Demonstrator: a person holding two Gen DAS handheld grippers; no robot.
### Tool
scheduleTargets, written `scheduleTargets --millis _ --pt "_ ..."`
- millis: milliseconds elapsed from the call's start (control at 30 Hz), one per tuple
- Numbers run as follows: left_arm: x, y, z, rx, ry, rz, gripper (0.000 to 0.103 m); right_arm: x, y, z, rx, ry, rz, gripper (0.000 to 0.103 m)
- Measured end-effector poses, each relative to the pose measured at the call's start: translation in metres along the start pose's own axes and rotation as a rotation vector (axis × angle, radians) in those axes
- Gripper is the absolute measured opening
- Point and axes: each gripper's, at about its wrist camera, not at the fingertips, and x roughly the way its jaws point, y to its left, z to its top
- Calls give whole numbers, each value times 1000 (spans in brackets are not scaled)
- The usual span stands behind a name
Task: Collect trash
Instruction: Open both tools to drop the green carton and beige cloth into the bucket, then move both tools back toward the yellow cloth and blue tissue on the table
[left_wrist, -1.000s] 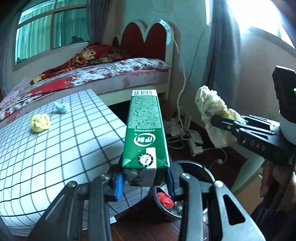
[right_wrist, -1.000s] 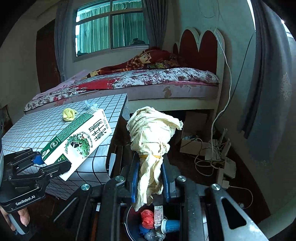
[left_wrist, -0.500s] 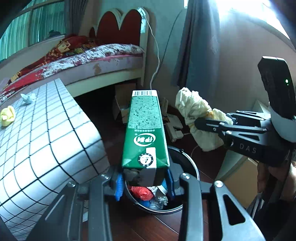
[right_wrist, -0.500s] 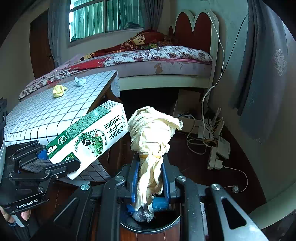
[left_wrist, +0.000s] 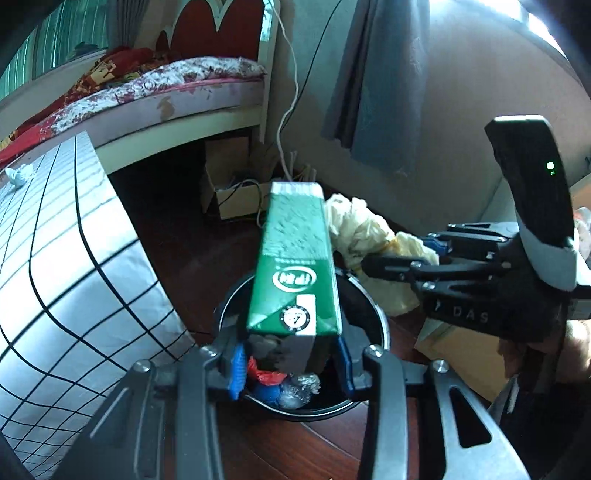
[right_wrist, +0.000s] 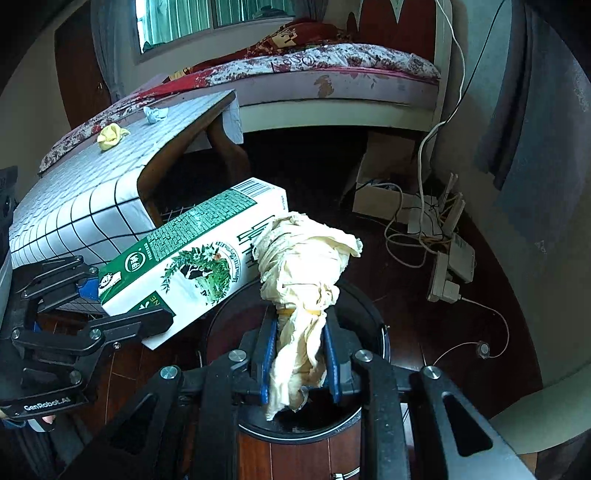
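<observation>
My left gripper (left_wrist: 291, 363) is shut on a green and white milk carton (left_wrist: 295, 266), held over the round black trash bin (left_wrist: 376, 321); the carton also shows in the right wrist view (right_wrist: 192, 254). My right gripper (right_wrist: 299, 369) is shut on a crumpled cream-yellow paper bundle (right_wrist: 303, 266), held above the same bin (right_wrist: 369, 306). The bundle shows beside the carton in the left wrist view (left_wrist: 358, 229). The bin holds red, blue and foil trash (left_wrist: 280, 384). A yellow paper ball (right_wrist: 110, 136) and a pale blue wad (right_wrist: 154, 113) lie on the table.
A low table with a white grid cloth (right_wrist: 92, 192) stands left of the bin. A bed (right_wrist: 325, 70) lies behind it. Cables, a power strip (right_wrist: 443, 269) and a cardboard box (right_wrist: 380, 199) sit on the dark wood floor to the right.
Both grippers have moved from beside the table to over the bin and tilted downward, still holding the carton and the bundle. The bin's inside now shows below them.
</observation>
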Motion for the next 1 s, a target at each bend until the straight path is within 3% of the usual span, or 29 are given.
scheduleTargets --millis 33,67,100,133,200,433,1000 --pt "3 4 -3 -9 9 21 72 8 -5 -2 23 29 -27 80" --pt "4 9 -5 -26 13 40 79 13 -10 -4 45 53 -33 91" --pt "5 14 -8 -50 23 60 88 16 -14 -5 60 69 -39 91" --pt "6 20 -10 -75 35 69 91 17 -17 -6 71 77 -50 92" --pt "7 25 -13 -106 41 94 91 17 -20 -6 83 82 -68 102" --pt "-4 16 -14 -99 -11 186 95 9 -15 0 60 35 -80 102" --pt "-16 28 3 -98 -54 210 95 -9 2 13 28 -30 -78 102"
